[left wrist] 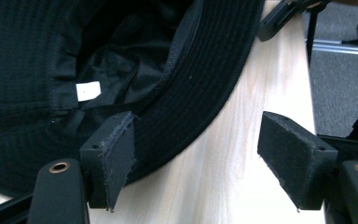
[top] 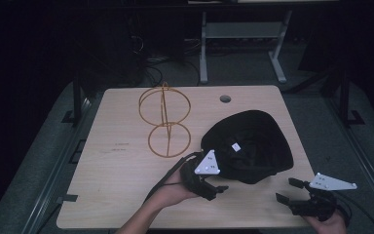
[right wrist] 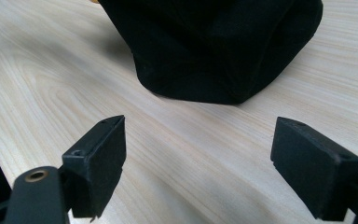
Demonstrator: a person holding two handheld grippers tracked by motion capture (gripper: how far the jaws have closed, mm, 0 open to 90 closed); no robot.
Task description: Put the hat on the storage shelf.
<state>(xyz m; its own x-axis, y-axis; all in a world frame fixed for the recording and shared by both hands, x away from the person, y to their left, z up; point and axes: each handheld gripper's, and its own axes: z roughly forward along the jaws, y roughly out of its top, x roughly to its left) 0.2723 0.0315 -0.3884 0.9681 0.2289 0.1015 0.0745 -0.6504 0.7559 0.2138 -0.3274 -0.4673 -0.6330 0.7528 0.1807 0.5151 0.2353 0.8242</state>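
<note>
A black bucket hat (top: 253, 141) lies upside down on the right half of the wooden table (top: 121, 170), with a white label (top: 235, 146) showing inside. My left gripper (top: 220, 188) is at the hat's near brim and open. In the left gripper view the hat (left wrist: 191, 70) has its brim edge by one pad (left wrist: 121, 149), and bare wood shows in the left gripper (left wrist: 198, 135). My right gripper (top: 287, 190) is open near the table's front right corner, a little way short of the hat. Its view shows the hat (right wrist: 214, 46) ahead of the right gripper (right wrist: 198, 135).
A gold wire stand of two rings (top: 165, 122) is at the back middle of the table. A round cable hole (top: 225, 99) sits near the far edge. A white desk frame (top: 243, 44) stands on the floor beyond. The other gripper's jaw (left wrist: 279, 18) shows past the hat.
</note>
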